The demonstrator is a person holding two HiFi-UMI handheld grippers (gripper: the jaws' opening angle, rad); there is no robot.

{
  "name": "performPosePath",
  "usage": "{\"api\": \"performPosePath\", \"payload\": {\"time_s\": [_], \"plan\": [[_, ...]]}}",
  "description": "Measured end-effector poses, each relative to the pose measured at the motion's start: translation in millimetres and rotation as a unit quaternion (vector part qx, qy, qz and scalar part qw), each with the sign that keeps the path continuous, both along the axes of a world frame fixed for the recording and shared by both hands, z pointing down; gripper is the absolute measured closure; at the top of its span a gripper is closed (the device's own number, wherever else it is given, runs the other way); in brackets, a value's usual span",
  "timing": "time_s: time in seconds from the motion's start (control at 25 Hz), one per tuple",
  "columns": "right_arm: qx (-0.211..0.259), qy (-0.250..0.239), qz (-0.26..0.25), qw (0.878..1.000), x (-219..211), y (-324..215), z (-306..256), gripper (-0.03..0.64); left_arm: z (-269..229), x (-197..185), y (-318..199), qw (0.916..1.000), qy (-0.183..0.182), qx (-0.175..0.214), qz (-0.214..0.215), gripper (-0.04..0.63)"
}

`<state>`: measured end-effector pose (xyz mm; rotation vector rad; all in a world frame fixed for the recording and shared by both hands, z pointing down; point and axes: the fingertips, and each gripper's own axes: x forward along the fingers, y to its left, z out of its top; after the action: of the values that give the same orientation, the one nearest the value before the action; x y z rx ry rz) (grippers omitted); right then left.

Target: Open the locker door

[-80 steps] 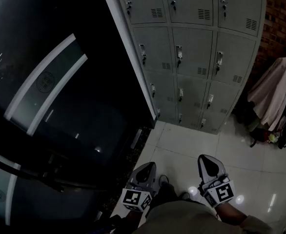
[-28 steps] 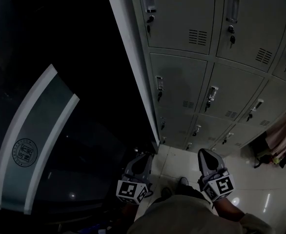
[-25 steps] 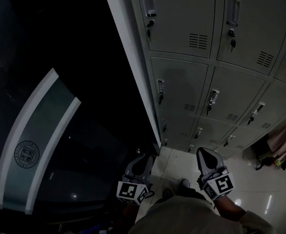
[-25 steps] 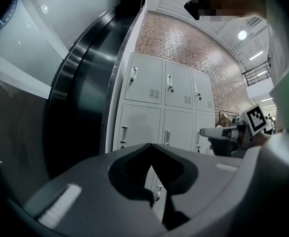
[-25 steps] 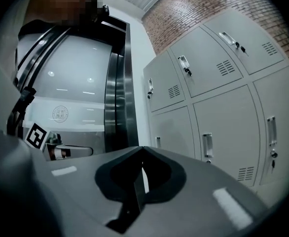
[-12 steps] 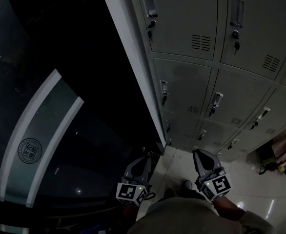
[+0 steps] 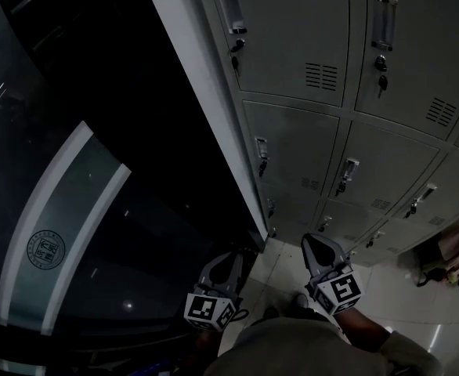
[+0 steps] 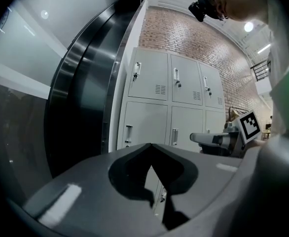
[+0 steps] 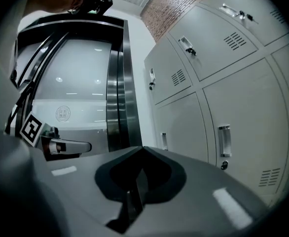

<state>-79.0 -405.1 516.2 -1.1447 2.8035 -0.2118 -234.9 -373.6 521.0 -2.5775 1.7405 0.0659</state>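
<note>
Locker doors (image 7: 292, 147) in a grey bank filled the upper right of the head view. All were seen shut, each with an upright handle (image 7: 230, 10) and a lock below it. Small keys appeared to hang from some locks, though the dim light left this uncertain.

Compared with three seconds earlier, the bank was seen much nearer. A draped cloth (image 7: 458, 245) had been framed whole then, whereas only its edge was left at the right border.

Against half a second before, the right gripper (image 7: 314, 243) was found shifted left and up in the picture, closer to the bank's foot. The left gripper (image 7: 231, 258) was little changed beside the bank's left corner. Neither was touching a door. Both pairs of jaws were seen pressed together with nothing between them.

In the left gripper view the bank stood straight ahead under a brick wall (image 8: 184, 33). In the right gripper view the doors ran off along the right side. A dark glass panel (image 7: 135, 92) with a pale curved band (image 7: 57, 218) and a round emblem (image 7: 44, 251) was seen left of the bank. Pale floor tiles (image 7: 425, 319) lay below.
</note>
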Motion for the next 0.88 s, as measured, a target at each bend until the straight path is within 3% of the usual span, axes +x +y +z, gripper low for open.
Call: {"api": "performPosePath", "payload": {"time_s": [0.2,0.52,0.64,0.88], "plan": [[0.073,-0.002,-0.017,0.997,-26,-54,26,0.598,10,-6,-11,0.9999,0.009,0.003,-0.01,0.534],[0.032,0.031,-0.046,0.998,-83,-154,79,0.492,22,-14,-11,0.9992,0.033,0.007,-0.019,0.534],[0.02,0.046,-0.062,0.997,-106,-189,94,0.454,32,-29,-2,0.998,0.047,0.0,-0.043,0.534],[0.03,0.077,-0.06,0.995,-149,-256,96,0.446,44,-56,20,0.9947,0.053,-0.007,-0.088,0.534]]}}
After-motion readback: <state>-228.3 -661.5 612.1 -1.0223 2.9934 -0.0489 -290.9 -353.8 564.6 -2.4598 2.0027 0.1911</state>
